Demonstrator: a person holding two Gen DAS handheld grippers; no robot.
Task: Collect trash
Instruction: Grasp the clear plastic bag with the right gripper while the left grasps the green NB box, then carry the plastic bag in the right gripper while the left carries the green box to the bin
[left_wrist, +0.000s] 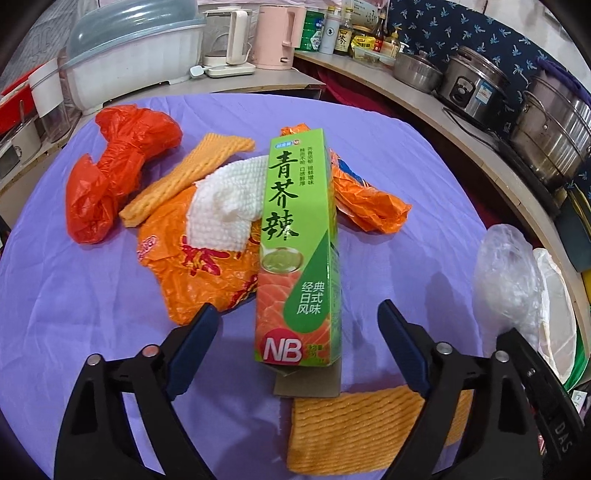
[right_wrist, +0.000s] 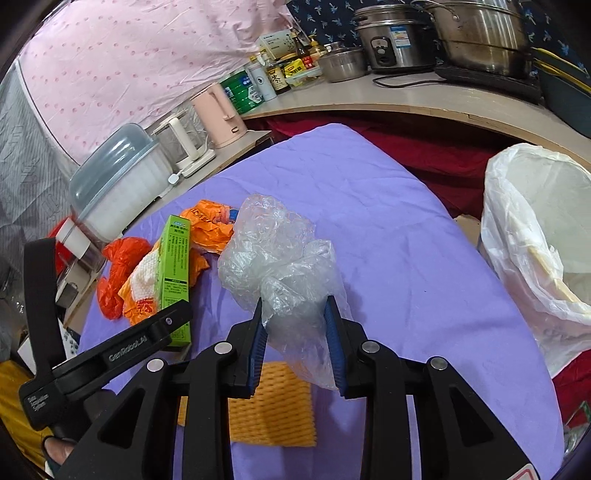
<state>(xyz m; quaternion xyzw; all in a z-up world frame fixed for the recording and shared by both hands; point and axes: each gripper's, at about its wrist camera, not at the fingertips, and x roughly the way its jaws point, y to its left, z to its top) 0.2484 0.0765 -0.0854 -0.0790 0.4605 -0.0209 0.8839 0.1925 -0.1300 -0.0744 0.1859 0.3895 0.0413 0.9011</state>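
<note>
- Looking along the left gripper (left_wrist: 297, 325), its blue-padded jaws stand wide apart on either side of a green wasabi carton (left_wrist: 297, 251), touching nothing. The carton lies on the purple tablecloth (left_wrist: 406, 155), across an orange snack wrapper (left_wrist: 199, 273) and a white paper towel (left_wrist: 225, 203). A red plastic bag (left_wrist: 110, 173) lies further left, a foam fruit net (left_wrist: 354, 428) just beneath the jaws.
- Seen from the right wrist, the right gripper (right_wrist: 297, 325) is clamped on a crumpled clear plastic bag (right_wrist: 273, 251), held above the cloth. A white-lined trash bin (right_wrist: 535, 229) stands at the table's right edge.
</note>
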